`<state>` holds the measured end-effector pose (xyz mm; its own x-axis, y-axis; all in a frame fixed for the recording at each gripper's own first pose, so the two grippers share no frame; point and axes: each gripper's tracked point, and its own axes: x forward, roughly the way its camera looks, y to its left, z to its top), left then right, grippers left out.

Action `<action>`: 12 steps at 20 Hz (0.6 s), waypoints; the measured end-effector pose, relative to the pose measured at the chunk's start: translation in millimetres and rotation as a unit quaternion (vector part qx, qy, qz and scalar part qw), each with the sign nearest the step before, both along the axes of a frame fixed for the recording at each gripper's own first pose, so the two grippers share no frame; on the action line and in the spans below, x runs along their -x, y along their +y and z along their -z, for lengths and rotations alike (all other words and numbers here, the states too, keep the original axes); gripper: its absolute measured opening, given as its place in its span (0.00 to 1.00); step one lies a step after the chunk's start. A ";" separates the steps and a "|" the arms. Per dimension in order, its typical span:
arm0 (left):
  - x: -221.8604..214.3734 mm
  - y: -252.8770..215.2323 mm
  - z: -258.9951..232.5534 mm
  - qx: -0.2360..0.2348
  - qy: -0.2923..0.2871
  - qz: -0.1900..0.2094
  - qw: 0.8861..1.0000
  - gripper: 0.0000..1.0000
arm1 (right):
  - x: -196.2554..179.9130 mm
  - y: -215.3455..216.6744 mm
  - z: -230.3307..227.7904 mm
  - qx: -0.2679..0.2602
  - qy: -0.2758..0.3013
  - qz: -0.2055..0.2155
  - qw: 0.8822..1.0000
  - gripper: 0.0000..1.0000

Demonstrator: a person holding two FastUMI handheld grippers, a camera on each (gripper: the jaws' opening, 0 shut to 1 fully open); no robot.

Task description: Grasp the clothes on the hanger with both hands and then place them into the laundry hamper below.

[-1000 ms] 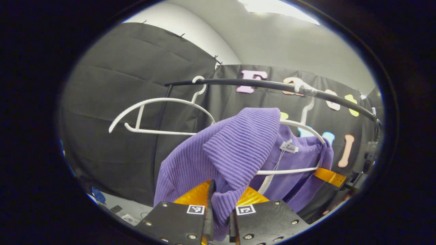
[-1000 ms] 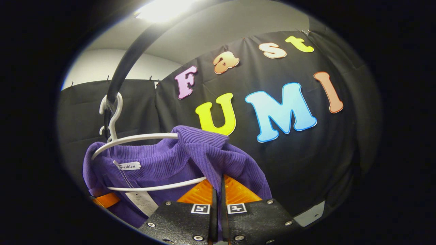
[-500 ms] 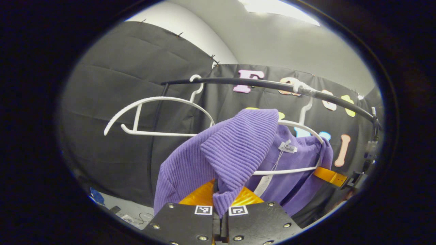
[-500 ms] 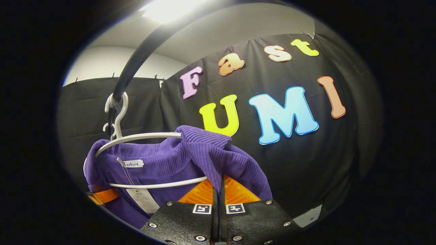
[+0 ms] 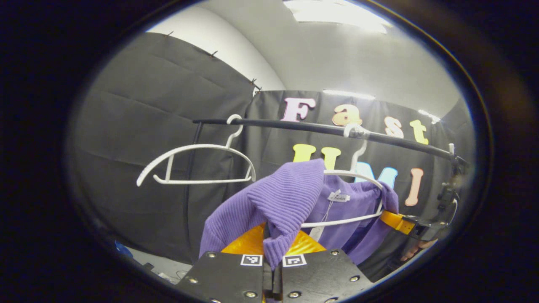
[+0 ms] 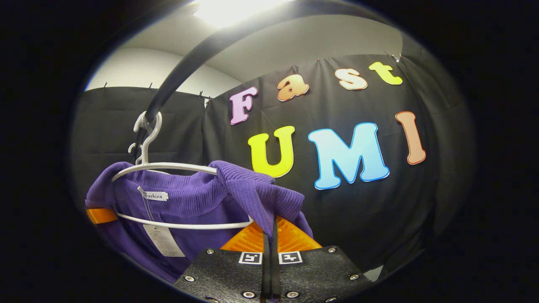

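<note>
Fingers (image 5: 257,235) of both grippers stay pinched shut on the purple sweater (image 5: 290,198), drawing its shoulders off the white hanger (image 6: 168,166).

Purple ribbed-knit sweater (image 5: 286,198) w/ white neck label (image 6: 155,195), on white hanger (image 6: 168,166) under black rail (image 5: 294,125); 2nd white hanger (image 5: 198,164) bare, grey ceiling (image 5: 358,59), white wall strip (image 6: 139,69).

Black rail (image 5: 294,125) carries two white hangers (one (image 5: 198,164) bare)
</note>
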<state>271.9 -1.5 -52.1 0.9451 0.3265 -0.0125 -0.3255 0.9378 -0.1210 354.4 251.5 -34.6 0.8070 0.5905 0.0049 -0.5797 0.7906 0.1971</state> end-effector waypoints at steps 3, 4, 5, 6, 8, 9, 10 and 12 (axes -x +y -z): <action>16.4 10.8 -17.6 -0.015 -0.011 -0.009 1.000 0.02 | -4.0 -7.9 -4.8 0.001 -0.022 0.013 1.000 0.00; 21.1 13.2 -23.2 -0.020 -0.014 -0.014 1.000 0.00 | -6.4 -11.2 -8.6 -0.001 -0.033 0.019 0.999 0.00; 25.6 16.4 -28.3 -0.024 -0.016 -0.018 0.999 0.00 | -7.3 -14.1 -11.3 0.000 -0.047 0.026 0.999 0.00; 30.0 20.6 -32.3 -0.027 -0.018 -0.023 0.999 0.02 | -8.2 -16.5 -13.5 0.006 -0.059 0.029 0.998 0.00; 34.8 31.6 -40.9 -0.033 -0.014 -0.033 0.999 0.02 | -9.6 -19.7 -14.3 0.026 -0.081 0.027 0.996 0.00; 36.2 37.2 -47.9 -0.036 -0.015 -0.038 0.999 0.02 | -12.0 -22.0 -19.2 0.036 -0.099 0.027 0.994 0.00; 34.3 44.2 -52.5 -0.038 -0.019 -0.044 0.998 0.07 | -13.0 -23.5 -18.5 0.051 -0.116 0.027 0.992 0.00; 34.7 56.6 -56.1 -0.034 -0.024 -0.048 0.998 0.02 | -12.6 -19.7 -15.7 0.072 -0.138 0.020 0.988 0.00</action>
<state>237.1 55.2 4.0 0.9080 0.4150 0.0571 -0.4105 0.9087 -0.0764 367.1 231.8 -18.8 0.8096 0.5686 0.1458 -0.5633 0.8224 -0.0796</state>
